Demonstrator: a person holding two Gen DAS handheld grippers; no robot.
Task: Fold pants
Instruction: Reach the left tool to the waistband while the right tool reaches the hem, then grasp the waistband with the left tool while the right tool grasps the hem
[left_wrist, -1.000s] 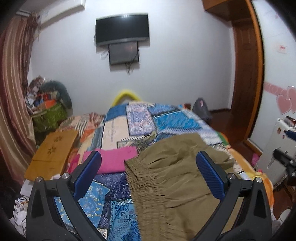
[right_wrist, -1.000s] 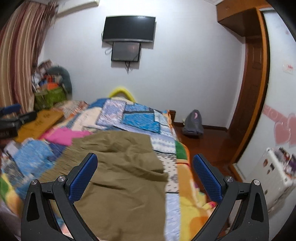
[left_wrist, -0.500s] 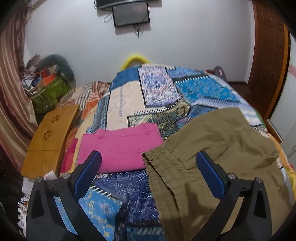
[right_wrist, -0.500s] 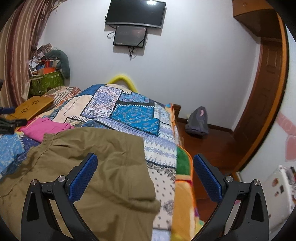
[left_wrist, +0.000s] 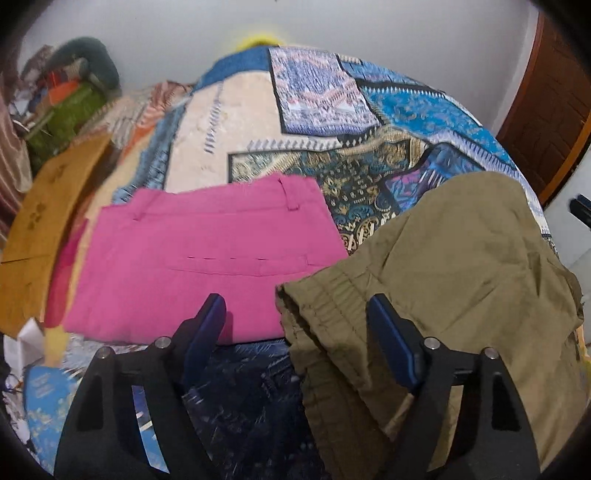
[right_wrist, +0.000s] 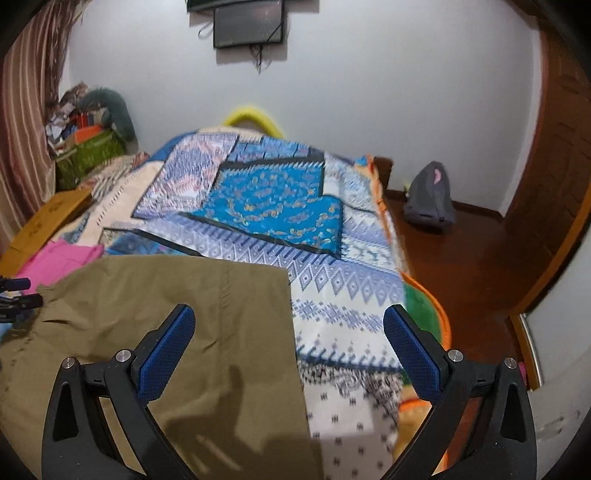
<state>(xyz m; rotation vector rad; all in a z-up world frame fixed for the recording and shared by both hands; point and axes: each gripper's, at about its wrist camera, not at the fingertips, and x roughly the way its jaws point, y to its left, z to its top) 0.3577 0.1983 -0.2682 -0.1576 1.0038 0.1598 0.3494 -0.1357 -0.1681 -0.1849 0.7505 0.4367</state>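
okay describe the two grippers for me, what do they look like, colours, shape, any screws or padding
Both match. The left gripper and the right gripper each have two black plastic fingers with triangular cut-outs near the base and silver round screw heads on top. Each fingertip carries a long blue pad with a fine dotted texture, facing inward. No cables, labels or sleeves show in either wrist view.

Your bed's a riot of colour

You've got olive-khaki pants (left_wrist: 461, 266) next to a hot-pink folded pair (left_wrist: 199, 254), all on a patchwork quilt (right_wrist: 273, 206) of bright blue paisley, cream, and pale blue-and-white diamond prints with an orange edge. Your gripper pads (right_wrist: 166, 354) are royal blue on black frames. White wall (right_wrist: 369, 92), striped brown curtain (right_wrist: 26, 103), reddish-brown floor (right_wrist: 461, 266).
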